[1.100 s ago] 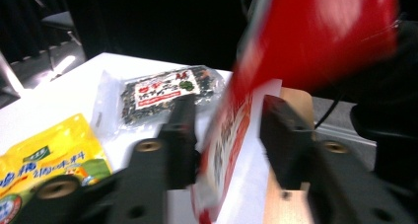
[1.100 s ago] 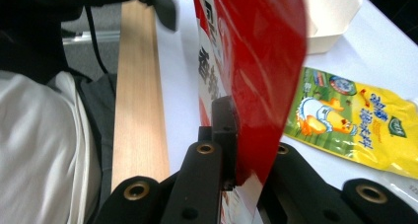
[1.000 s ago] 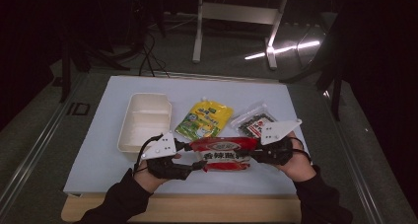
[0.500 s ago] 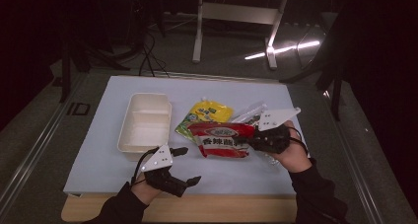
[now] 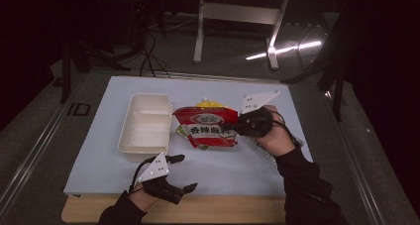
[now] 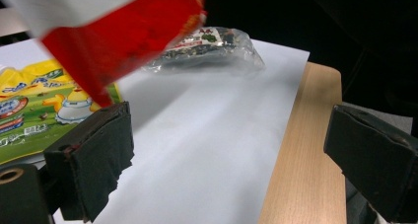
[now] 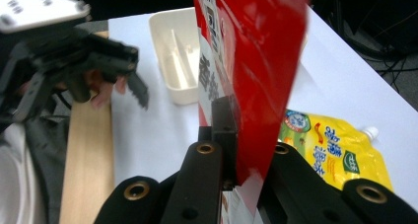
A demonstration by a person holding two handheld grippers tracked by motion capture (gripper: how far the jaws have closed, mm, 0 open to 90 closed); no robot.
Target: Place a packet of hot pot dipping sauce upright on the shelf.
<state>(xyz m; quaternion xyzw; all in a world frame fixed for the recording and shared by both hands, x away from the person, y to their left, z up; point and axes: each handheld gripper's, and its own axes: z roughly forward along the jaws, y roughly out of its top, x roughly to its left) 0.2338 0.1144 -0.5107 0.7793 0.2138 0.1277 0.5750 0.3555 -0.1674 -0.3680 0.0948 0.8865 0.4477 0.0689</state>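
A: What was readable on the red snack bag [image 5: 210, 127]?

B: White oval logo up top, then a white band with big dark Chinese characters, "香辣" legible in the high view, rest too blurred. In the right gripper view one "香" plus small print, not readable.

A: Look of it?

B: Glossy red foil pouch, white band across the front, flat, hanging off its right edge and tilted.

A: Where?

B: Lifted off the white mat [image 5: 233, 168], just right of the white tray [image 5: 143, 123]. It covered most of the yellow-green pouch [image 7: 329, 152] lying on the mat behind it.

A: Right gripper [image 5: 236, 127]?

B: Clamped hard on the bag's right edge, pads pinching the foil, seen clearly in its own view.

A: Left gripper [image 5: 182, 173]?

B: Jaws wide apart, nothing between them; they had just been opening. It sat in front of the tray, near the mat's front edge by the wooden table edge [image 6: 305, 150]. A bag corner hung above its left pad [image 6: 96, 167], not touching.

A: Counts?

B: Three packs: one red bag, one yellow-green pouch with a cartoon duck and Chinese text I couldn't read, and one clear pack of dark stuff [image 6: 209, 49] with a red-white label, beyond the tray's far right. One tray, two compartments, both empty. Two grippers.
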